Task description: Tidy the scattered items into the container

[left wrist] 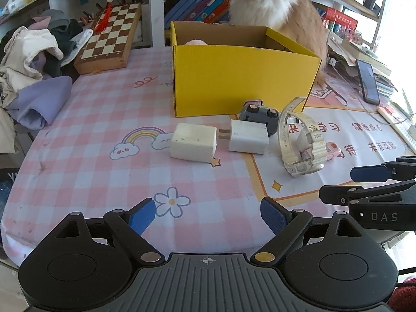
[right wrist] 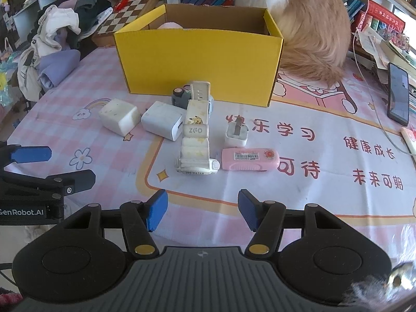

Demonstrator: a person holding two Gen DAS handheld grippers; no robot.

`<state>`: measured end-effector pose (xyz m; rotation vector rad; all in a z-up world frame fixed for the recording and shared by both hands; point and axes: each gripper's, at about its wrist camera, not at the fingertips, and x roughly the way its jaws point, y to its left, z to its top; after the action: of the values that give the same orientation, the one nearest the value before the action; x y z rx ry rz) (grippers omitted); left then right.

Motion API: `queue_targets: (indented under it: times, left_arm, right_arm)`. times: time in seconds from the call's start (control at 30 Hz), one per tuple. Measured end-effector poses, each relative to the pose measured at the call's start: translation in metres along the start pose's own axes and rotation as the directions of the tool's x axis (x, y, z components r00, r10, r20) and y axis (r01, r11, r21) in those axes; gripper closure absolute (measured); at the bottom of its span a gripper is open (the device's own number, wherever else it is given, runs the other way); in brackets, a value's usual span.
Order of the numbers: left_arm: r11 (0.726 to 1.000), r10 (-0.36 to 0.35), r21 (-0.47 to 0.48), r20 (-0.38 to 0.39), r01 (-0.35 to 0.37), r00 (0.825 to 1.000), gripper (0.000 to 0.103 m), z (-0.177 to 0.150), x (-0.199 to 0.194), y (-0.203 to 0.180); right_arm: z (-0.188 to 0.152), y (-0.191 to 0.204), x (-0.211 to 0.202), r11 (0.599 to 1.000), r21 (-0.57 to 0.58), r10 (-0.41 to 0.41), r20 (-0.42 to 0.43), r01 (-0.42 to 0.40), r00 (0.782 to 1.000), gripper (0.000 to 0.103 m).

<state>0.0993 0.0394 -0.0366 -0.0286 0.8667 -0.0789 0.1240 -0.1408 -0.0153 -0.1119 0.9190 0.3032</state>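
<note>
Left tongs (left wrist: 208,215) spread wide over bare cloth, nothing between the pads; right tongs (right wrist: 200,212) parted less widely, likewise empty, hovering just short of the pile.

Scattered in front of the yellow box (right wrist: 200,59): cream charger (right wrist: 118,119), white charger (right wrist: 162,124) with prongs toward it, grey toy car (right wrist: 182,97) tipped against the box, white watch (right wrist: 196,143) standing on its strap, small white plug (right wrist: 236,135), pink case (right wrist: 251,160). Something pale pink already showing inside the box.

Likely trouble: watch toppling or rolling if pinched on the curved strap; chargers nudged into each other, lying so close; car wedged near the box wall, hard to reach cleanly. Cat (left wrist: 270,2) right behind the box, apt to paw or step in mid-drop.

Pink checked tablecloth (left wrist: 91,161) with cartoon prints, lightly creased. Clothes heap, chessboard, phone, crowded bookshelves around.
</note>
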Motion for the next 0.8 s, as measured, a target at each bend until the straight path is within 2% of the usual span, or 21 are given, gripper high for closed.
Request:
queue_targets:
  times: [0.33,0.8]
  left_arm:
    - [1.000,0.010,-0.004,-0.005,-0.010,1.000,0.013,0.005,0.009,0.002]
    - [0.998,0.045,0.033,0.009,-0.045,0.999,0.013,0.012,0.021,-0.001]
  right_arm:
    - [0.008,-0.003,0.011,1.000,0.003,0.009,-0.011,-0.009,1.000,0.045]
    - [0.024,-0.003,0.027,0.998,-0.022,0.055,-0.005,-0.055,0.998,0.053]
